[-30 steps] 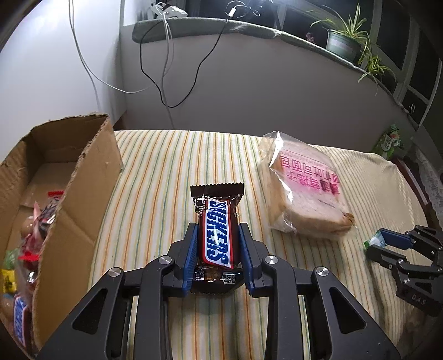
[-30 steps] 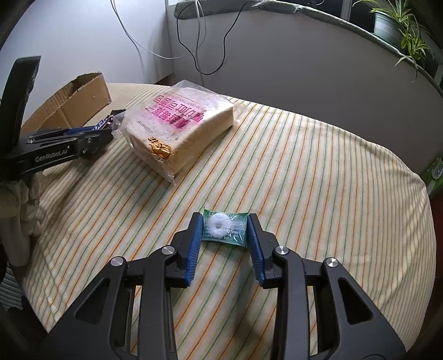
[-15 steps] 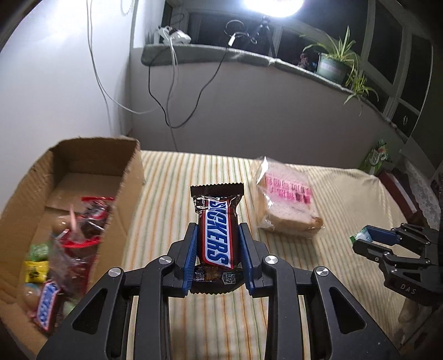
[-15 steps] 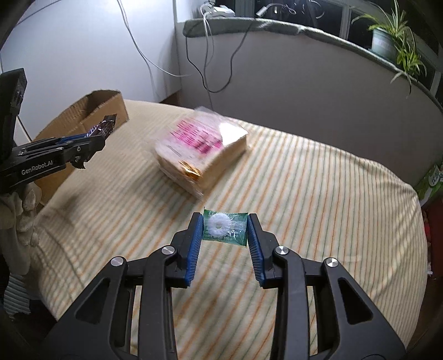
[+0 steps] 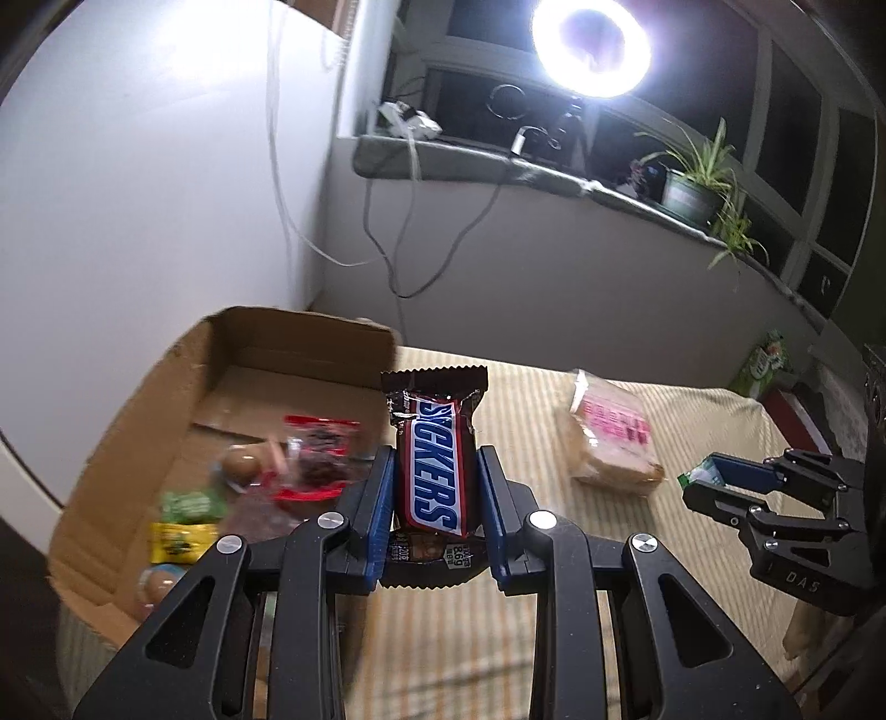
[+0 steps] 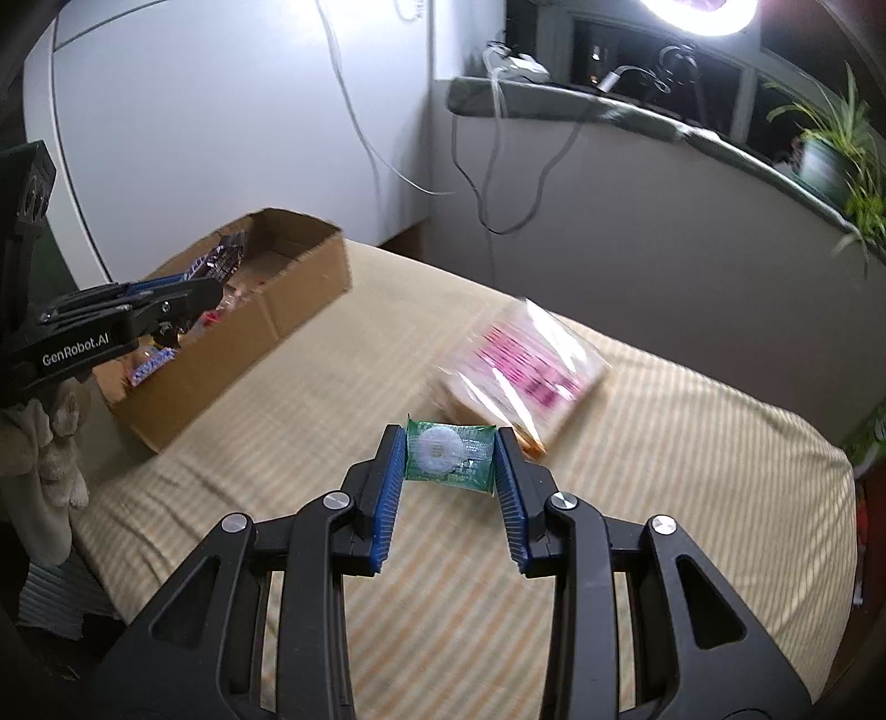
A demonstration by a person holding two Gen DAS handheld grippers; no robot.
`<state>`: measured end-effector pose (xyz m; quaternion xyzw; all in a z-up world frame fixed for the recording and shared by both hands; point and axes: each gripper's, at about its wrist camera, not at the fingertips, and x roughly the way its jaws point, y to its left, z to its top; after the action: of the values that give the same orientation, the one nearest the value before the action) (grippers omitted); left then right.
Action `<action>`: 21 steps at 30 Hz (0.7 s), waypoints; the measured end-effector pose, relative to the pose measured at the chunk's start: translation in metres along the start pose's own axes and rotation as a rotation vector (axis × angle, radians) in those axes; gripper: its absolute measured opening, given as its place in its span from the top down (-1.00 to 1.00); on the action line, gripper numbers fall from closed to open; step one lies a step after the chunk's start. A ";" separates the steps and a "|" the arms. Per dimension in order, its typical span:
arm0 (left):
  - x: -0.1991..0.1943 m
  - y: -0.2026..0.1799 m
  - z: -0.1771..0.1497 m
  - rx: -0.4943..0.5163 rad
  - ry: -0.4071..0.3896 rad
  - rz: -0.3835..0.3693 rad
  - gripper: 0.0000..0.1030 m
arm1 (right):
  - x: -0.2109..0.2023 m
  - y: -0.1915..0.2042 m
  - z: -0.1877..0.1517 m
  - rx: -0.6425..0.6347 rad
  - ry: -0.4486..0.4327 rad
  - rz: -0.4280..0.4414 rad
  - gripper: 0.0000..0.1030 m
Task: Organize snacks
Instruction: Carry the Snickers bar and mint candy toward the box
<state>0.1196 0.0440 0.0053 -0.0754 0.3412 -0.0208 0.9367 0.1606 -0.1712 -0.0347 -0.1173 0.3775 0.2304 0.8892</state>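
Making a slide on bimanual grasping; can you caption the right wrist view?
Right gripper holds a green wrapped candy above the striped table, bagged bread beyond.

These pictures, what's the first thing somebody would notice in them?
Probably the Snickers bar, standing upright and pinched in the left gripper, with the glaring ring light high above at the window. Next, the green candy packet clamped in the right gripper above the striped bed. At the left sits an open cardboard box with colourful snacks in it.
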 end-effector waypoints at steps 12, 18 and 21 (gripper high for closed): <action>-0.009 0.055 0.009 -0.038 -0.007 0.083 0.48 | 0.031 0.064 0.058 -0.078 -0.036 0.079 0.35; -0.004 0.074 0.011 -0.049 0.003 0.110 0.48 | 0.052 0.095 0.085 -0.112 -0.045 0.102 0.35; -0.002 0.082 0.012 -0.052 0.007 0.121 0.48 | 0.067 0.109 0.096 -0.128 -0.038 0.125 0.34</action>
<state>0.1247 0.1264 0.0033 -0.0788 0.3490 0.0443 0.9328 0.2064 -0.0186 -0.0209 -0.1456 0.3519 0.3111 0.8708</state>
